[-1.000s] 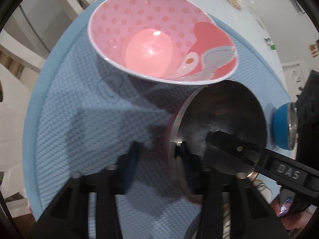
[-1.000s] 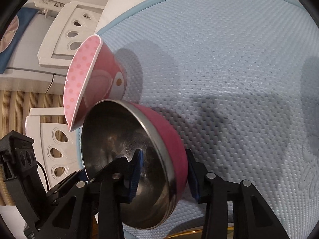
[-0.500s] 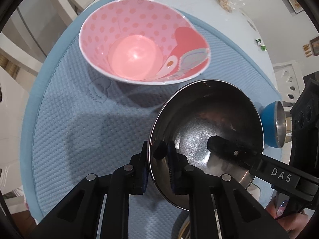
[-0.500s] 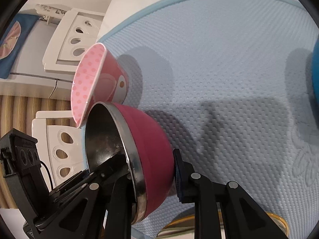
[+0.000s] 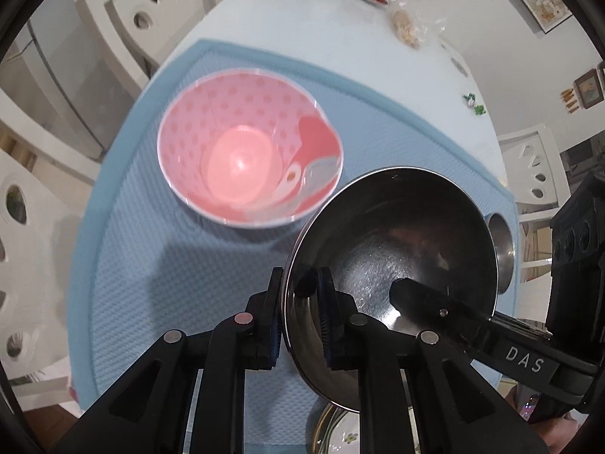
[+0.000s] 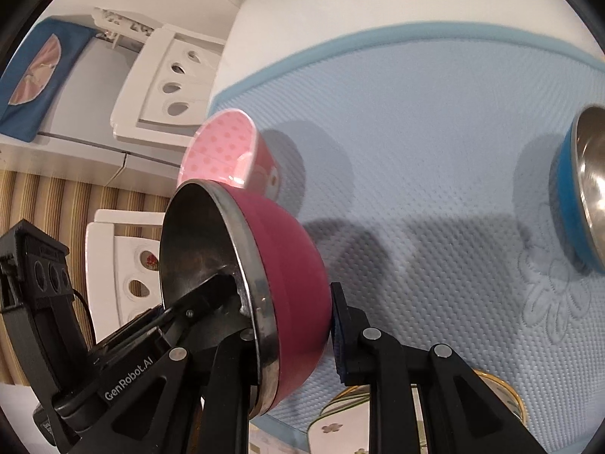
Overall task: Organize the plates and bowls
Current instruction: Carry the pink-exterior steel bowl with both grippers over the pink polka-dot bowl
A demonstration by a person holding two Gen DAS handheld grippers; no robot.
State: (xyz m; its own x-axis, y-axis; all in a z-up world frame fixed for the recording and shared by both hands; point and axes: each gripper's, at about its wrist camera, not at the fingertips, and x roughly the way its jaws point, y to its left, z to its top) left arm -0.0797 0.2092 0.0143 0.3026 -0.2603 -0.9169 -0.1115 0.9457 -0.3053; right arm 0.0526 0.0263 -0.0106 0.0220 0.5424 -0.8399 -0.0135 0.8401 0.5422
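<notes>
Above the mat (image 5: 159,302), both grippers — left (image 5: 300,316), right (image 6: 293,325) — clamp opposite rims of the steel bowl (image 5: 397,246), keeping it level, likely for nesting into the pink bowl (image 5: 249,159) alongside.

A white table (image 5: 310,41) stands ringed by white chairs with oval cut-outs in their backs: one at its far left (image 5: 143,11), one at its right (image 5: 533,166), further ones on the near left (image 6: 166,87). The wall (image 5: 487,19) is pale, bearing framed pictures (image 5: 539,0). Striped beige flooring (image 6: 45,204) runs beneath the chairs, and a blue cushion (image 6: 38,75) lies on a white surface beyond.
</notes>
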